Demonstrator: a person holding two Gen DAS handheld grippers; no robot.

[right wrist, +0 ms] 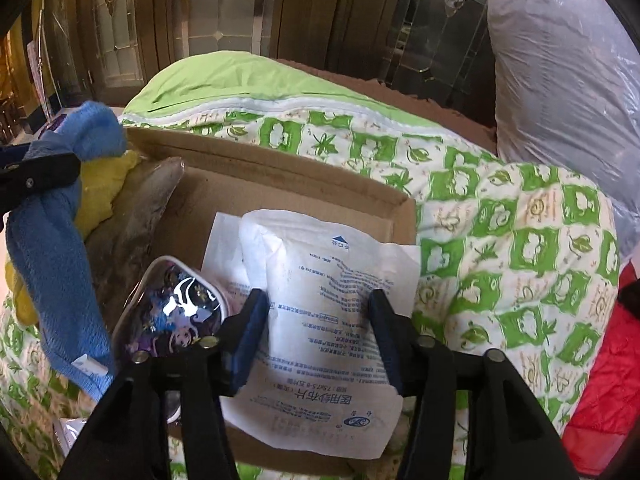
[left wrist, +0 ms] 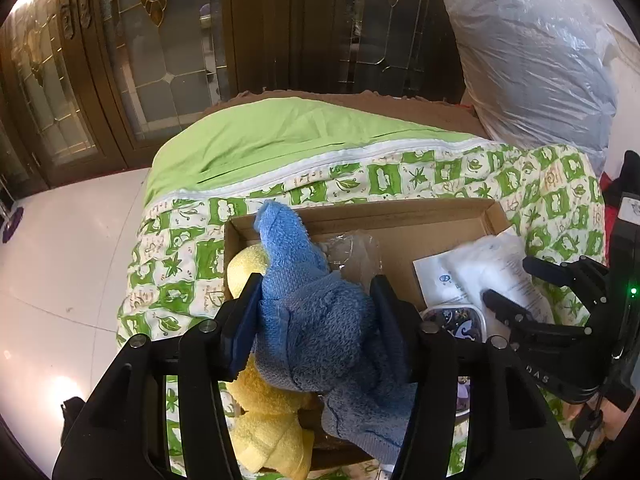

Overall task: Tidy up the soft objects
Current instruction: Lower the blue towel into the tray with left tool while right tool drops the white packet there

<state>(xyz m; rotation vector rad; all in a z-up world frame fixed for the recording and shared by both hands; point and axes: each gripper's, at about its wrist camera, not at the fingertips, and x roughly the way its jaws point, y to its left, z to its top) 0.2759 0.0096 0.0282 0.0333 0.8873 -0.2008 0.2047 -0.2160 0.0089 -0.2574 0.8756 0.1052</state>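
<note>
A shallow cardboard box (left wrist: 360, 210) (right wrist: 280, 164) sits on a green-patterned quilt. My left gripper (left wrist: 316, 280) is shut on a bunched blue towel (left wrist: 320, 320) over the box's left end. In the right wrist view the blue towel (right wrist: 44, 248) drapes down past the box edge. A yellow towel (left wrist: 248, 264) lies under it. My right gripper (right wrist: 316, 296) stands open around a white printed gauze packet (right wrist: 320, 264) that lies flat in the box's right half. The right gripper (left wrist: 508, 278) also shows in the left wrist view.
A crumpled clear plastic bag (right wrist: 136, 216) and a purple patterned pouch (right wrist: 176, 312) lie in the box. A big stuffed plastic sack (left wrist: 532, 60) stands at the back right. Red fabric (right wrist: 600, 380) lies at the right, white floor (left wrist: 60, 260) at the left, wood-and-glass doors behind.
</note>
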